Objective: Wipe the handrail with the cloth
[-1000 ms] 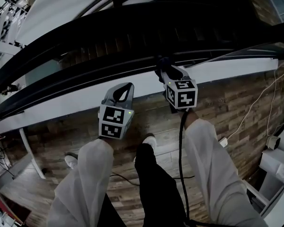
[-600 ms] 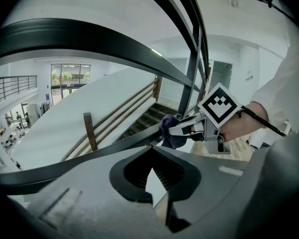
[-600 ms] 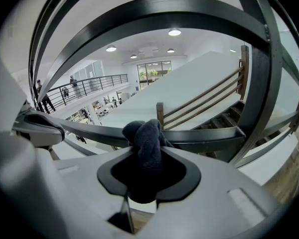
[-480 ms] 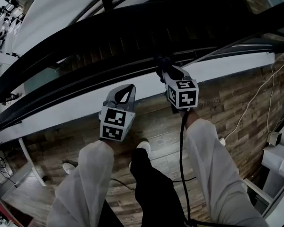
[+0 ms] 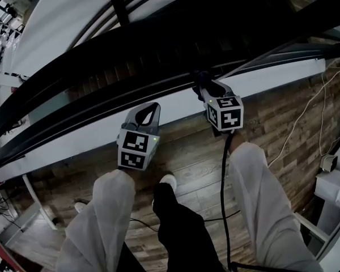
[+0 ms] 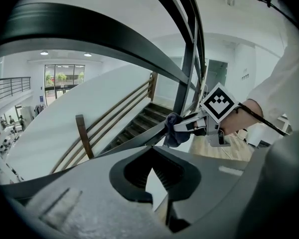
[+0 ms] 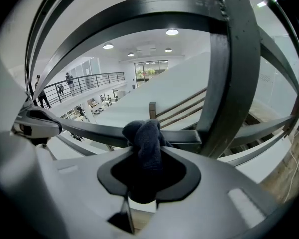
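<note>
- Handrail point(image 5: 73, 67): a broad black band that curves across the whole head view, from low left to high right, with dark stair treads point(image 5: 158, 50) behind it.
- Wood plank floor point(image 5: 283, 123): far below me, on the near side of the rail.
- White ledge point(image 5: 175, 109): runs along under the handrail, between the rail and the floor.
- My arms: white sleeves point(image 5: 107, 208) on both. A black trouser leg point(image 5: 181, 220) and a white shoe point(image 5: 167, 181) show between them.
- Right gripper point(image 5: 200, 81): it's up at the handrail, tips at its near edge. The fingers are clamped on the cloth, and the marker cube faces the head camera.
- Left gripper point(image 5: 149, 111): lower, to the left of the right one and apart from the rail, over the white ledge in the head view. The fingers are drawn together with only a sliver of light showing, and nothing is between them.
- Cloth point(image 7: 147, 138): a dark bunched wad sticking out past the right fingers. It's pressed against the rail bar, just left of a dark upright post point(image 7: 229, 83).
- Cable point(image 5: 222, 197): thin and black, hanging from the right gripper down along my right sleeve.
</note>
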`<action>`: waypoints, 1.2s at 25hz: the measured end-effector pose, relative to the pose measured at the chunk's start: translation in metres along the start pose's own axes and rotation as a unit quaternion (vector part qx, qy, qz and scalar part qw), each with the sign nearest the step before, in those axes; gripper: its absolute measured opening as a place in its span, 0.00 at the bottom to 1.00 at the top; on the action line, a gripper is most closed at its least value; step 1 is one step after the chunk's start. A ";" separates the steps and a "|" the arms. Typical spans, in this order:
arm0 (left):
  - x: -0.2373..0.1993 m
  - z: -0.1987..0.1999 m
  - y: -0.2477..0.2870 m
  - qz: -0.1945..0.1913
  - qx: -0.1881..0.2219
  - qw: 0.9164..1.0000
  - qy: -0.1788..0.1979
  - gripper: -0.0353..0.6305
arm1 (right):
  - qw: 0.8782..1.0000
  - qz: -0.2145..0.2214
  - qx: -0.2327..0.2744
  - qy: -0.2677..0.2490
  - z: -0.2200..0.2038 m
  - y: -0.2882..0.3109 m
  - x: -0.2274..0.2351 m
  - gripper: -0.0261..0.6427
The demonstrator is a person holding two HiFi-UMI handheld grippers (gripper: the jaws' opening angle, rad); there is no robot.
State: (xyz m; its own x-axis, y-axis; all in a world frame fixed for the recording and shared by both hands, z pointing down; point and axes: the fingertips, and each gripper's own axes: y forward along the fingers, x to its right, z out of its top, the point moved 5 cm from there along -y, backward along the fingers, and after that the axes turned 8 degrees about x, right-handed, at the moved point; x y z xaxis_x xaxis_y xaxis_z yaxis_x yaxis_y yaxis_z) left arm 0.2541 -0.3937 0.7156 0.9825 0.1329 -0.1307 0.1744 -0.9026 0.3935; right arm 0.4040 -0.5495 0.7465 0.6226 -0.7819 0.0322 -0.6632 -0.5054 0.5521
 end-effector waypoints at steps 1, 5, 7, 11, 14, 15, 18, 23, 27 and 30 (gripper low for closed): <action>0.001 0.003 -0.001 -0.001 0.003 1.000 0.002 0.05 | 1.000 -0.010 0.003 0.003 0.003 -0.004 0.006 0.18; 0.005 0.002 0.013 -0.008 -0.004 1.000 0.002 0.05 | 0.998 -0.048 -0.001 0.038 0.000 -0.005 0.050 0.18; 0.006 -0.002 0.026 -0.011 -0.011 1.000 -0.004 0.05 | 0.998 -0.050 -0.017 0.038 -0.008 0.002 0.067 0.18; 0.001 -0.003 0.034 -0.013 -0.013 1.000 -0.013 0.05 | 0.997 -0.062 -0.030 0.042 -0.012 0.011 0.070 0.18; -0.004 -0.004 0.028 -0.012 -0.015 1.000 -0.017 0.05 | 0.996 -0.076 -0.034 0.044 -0.009 0.015 0.066 0.18; -0.004 -0.004 0.022 -0.011 -0.015 1.000 -0.016 0.05 | 0.995 -0.079 -0.035 0.045 -0.008 0.013 0.062 0.18; -0.008 -0.005 -0.005 -0.006 -0.016 1.000 -0.016 0.05 | 0.995 -0.084 -0.036 0.049 -0.002 0.003 0.047 0.17; -0.032 -0.004 -0.054 0.021 -0.010 0.999 -0.029 0.05 | 0.996 -0.076 -0.028 0.045 0.020 -0.008 0.007 0.17; -0.056 -0.005 -0.108 0.043 -0.003 0.998 -0.035 0.05 | 0.998 -0.046 -0.031 0.023 0.031 -0.013 -0.057 0.17; -0.081 -0.010 -0.160 0.063 -0.001 0.997 -0.039 0.05 | 0.999 -0.018 -0.034 0.015 0.039 -0.013 -0.121 0.17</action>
State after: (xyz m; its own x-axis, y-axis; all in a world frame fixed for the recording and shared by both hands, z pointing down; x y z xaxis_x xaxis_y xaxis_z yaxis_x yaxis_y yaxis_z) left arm 0.1472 -0.2559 0.6724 0.9886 -0.0132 -0.1497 0.0505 -0.9091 0.4134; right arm 0.3208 -0.4625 0.7026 0.6580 -0.7522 0.0364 -0.6116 -0.5055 0.6086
